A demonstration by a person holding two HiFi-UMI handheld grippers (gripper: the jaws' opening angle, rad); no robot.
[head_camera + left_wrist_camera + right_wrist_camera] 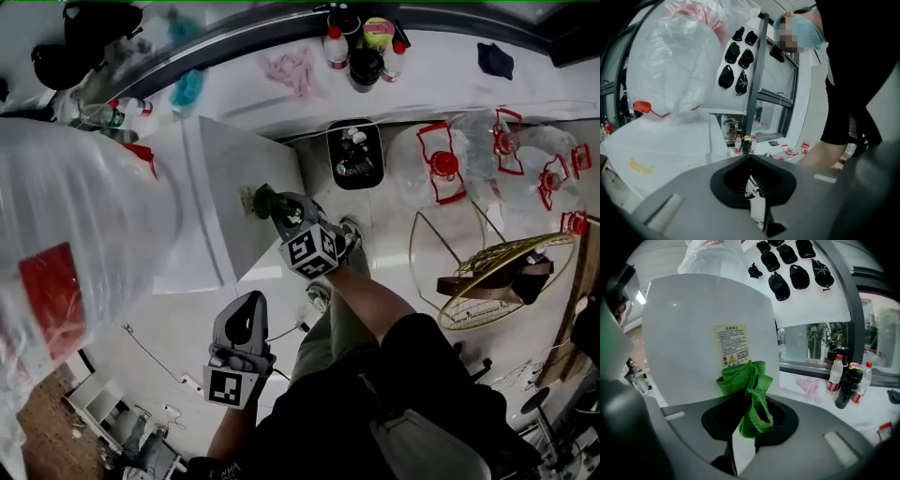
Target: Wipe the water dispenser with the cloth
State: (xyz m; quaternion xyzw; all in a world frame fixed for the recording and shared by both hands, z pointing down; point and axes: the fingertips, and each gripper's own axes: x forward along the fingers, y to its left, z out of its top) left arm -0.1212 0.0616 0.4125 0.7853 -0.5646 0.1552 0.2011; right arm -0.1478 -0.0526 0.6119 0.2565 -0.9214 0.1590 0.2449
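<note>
A bunched green cloth point(749, 380) is pinched in the right claw point(746, 401) and is pressed against the flat side panel of the white water dispenser point(693, 329), just below a pale printed label with a yellow warning sign point(732, 345). In the head view this panel is seen left of centre. A large translucent plastic water jug with a red label point(75, 225) is seated on top of the dispenser at the left; its fill level cannot be told. The left claw point(242, 323) is held lower and nearer, well apart from the dispenser, with its jaws pressed together on nothing. On the far white ledge point(441, 70), 2 clear bottles with red caps point(336, 47) are stood either side of a dark bottle point(366, 66). Several clear jugs with red handles point(441, 169) are gathered on the floor at the right; their contents cannot be made out.
</note>
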